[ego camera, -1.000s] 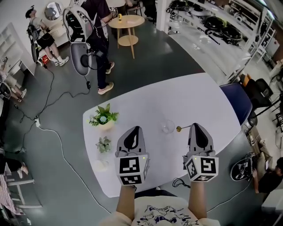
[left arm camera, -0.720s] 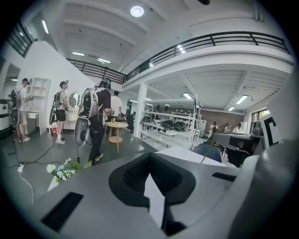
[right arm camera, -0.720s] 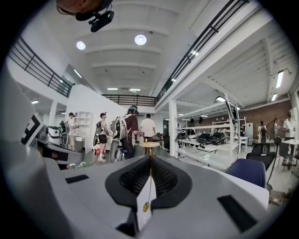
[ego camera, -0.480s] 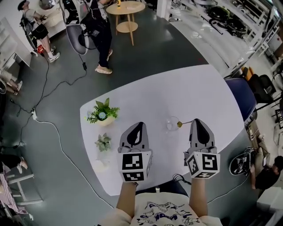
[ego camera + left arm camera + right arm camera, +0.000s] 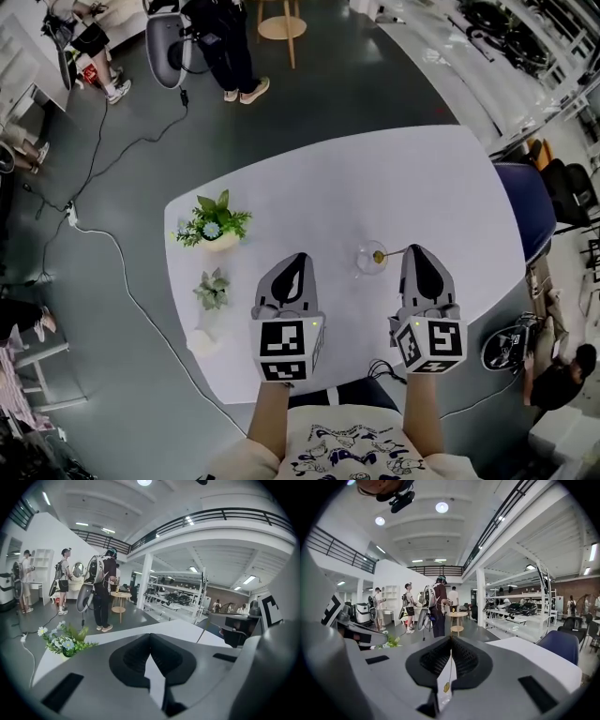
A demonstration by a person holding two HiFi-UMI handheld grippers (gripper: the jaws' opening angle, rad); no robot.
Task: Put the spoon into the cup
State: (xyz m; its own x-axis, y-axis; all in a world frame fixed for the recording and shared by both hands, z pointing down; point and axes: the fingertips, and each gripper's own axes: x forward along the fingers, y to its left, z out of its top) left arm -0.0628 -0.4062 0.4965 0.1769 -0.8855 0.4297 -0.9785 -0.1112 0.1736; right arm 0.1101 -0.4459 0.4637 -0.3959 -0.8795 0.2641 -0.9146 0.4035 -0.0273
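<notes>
Item: spoon (image 5: 380, 255). R fingers (image 5: 464, 660) clamped on handle; bowl at cup (image 5: 363, 263), prob. unreleased. L fingers (image 5: 129, 656) closed, empty.

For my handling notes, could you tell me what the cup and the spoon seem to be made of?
The cup looks like clear glass, possibly clear plastic: the white table shows through it and its rim glints. The spoon looks like polished gold-toned metal, with a thin handle and a small shiny yellow bowl; coated plastic cannot be ruled out.
</notes>
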